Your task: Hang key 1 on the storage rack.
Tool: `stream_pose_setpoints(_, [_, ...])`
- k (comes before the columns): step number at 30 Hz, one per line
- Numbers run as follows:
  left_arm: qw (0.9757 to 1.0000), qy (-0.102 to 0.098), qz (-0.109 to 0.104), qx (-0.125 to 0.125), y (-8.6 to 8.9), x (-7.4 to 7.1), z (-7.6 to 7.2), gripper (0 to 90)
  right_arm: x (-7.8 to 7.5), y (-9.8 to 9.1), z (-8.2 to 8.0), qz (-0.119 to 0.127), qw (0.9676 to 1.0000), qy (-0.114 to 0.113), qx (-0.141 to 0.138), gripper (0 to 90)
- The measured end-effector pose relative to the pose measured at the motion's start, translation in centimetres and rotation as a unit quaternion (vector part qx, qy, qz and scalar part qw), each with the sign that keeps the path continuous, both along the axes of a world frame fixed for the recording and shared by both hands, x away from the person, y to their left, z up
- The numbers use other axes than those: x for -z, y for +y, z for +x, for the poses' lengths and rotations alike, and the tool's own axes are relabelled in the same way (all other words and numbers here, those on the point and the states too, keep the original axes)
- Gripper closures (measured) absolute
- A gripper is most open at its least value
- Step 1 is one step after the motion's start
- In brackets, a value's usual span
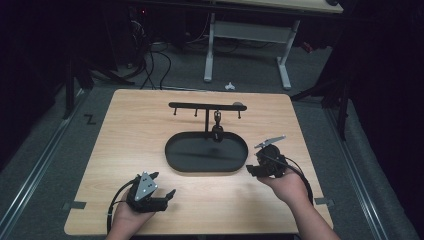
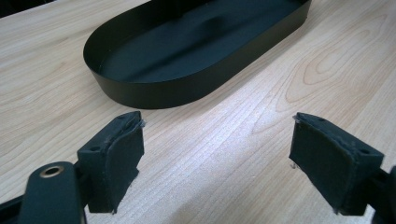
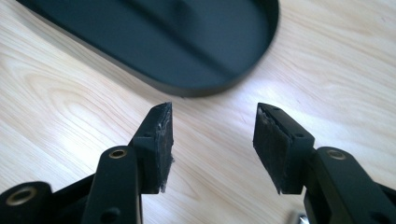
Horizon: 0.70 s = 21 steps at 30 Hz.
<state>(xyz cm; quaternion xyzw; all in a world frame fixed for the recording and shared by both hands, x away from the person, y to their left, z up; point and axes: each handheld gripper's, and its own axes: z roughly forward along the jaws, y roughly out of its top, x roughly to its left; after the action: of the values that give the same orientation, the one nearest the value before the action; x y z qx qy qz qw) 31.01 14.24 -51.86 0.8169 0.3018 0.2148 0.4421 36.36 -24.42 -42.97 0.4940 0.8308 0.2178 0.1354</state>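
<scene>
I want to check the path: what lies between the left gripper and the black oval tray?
Nothing: in the left gripper view, bare wooden table runs from the open left gripper to the tray's near wall.

Both black grippers (image 1: pixel 159 192) (image 1: pixel 254 169) carry grey three-cornered plates, trailing black cables and brass-ringed holes; pad edges look frayed.

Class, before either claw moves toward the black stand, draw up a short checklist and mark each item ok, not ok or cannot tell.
1. Left claw open, nothing between its pads: ok.
2. Right claw open, nothing held: ok.
3. Oval tray sits flat on the table: ok.
4. Small dark thing hangs from the stand's bar: ok.
5. How firmly it hangs on its hook: cannot tell.
6. Bare table between both claws and the tray: ok.
</scene>
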Motion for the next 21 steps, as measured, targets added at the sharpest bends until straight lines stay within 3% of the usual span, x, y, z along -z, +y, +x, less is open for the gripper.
stream_pose_setpoints(11, [0.9999, 0.003, 0.01, 0.004, -0.2, 0.2, 0.0, 18.1, 2.2, -5.4, -0.4, -0.014, 0.9981, 0.004, 0.059, 49.0])
stream_pose_setpoints(15, [0.9999, 0.002, 0.013, 0.006, -0.4, 0.2, 0.0, 18.1, 3.2, -7.8, -0.2, -0.02, 0.9957, 0.011, 0.09, 49.6])
stream_pose_setpoints(21, [0.9998, 0.003, 0.018, 0.007, -0.4, 0.3, 0.0, 18.1, 4.2, -10.1, 0.3, -0.01, 0.9909, 0.021, 0.133, 50.1])
